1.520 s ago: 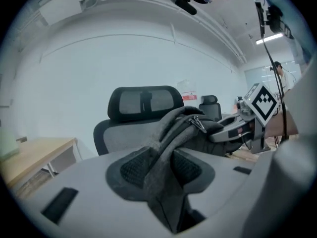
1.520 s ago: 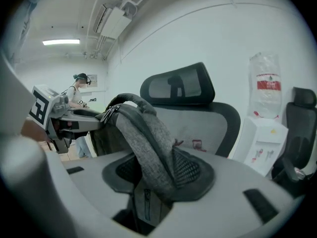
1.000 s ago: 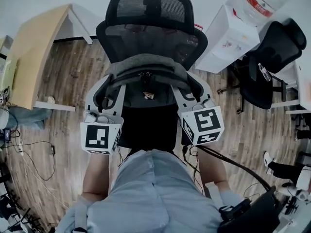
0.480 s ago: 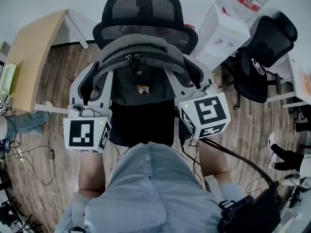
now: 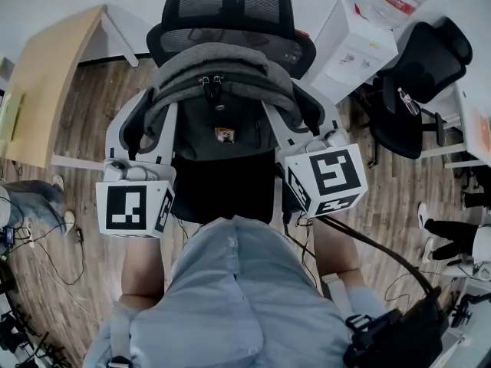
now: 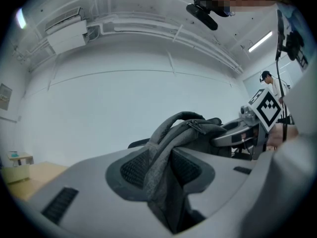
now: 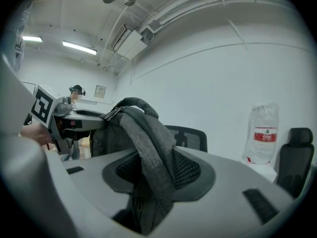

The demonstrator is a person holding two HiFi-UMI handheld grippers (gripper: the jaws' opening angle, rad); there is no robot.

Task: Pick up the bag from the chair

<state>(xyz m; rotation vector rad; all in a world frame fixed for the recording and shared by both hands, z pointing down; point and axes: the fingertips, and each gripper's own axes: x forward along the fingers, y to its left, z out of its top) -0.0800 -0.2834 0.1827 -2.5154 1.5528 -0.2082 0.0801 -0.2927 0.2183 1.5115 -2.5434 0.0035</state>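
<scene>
Both clamped! The left gripper [image 5: 146, 125] and right gripper [image 5: 295, 121] had their fingers [image 6: 74, 182] pinched shut on the grey backpack [image 5: 222, 90], held just before the office chair [image 5: 226, 6] backrest. Risk: only loose fabric was caught, so it could slip free.

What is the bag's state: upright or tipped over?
Upright: the bag hangs handle-up, sides clamped by the left gripper and right gripper.
</scene>
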